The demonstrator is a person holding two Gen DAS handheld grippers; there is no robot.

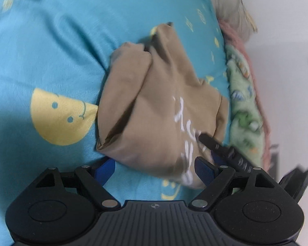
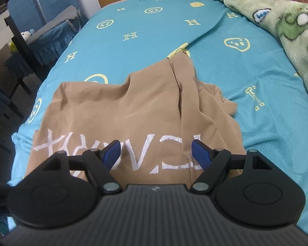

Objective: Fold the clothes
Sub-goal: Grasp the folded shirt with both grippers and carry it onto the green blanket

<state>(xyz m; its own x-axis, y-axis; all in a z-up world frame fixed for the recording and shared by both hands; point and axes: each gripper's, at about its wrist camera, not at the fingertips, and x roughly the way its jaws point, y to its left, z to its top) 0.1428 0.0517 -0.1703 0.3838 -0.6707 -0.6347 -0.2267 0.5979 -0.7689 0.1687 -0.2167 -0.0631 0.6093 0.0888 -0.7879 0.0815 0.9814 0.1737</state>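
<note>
I've got both grippers' fingers spread wide, holding nothing: left gripper, right gripper. The tan lettered cotton shirt lies half-folded mid-frame on the turquoise smiley-print bedsheet. Grabbing one layer could undo that fold.

A bed covered by a turquoise sheet printed with yellow smiley faces carries 1 tan garment with white lettering, partly folded, and a green cartoon-print blanket bunched along its edge
</note>
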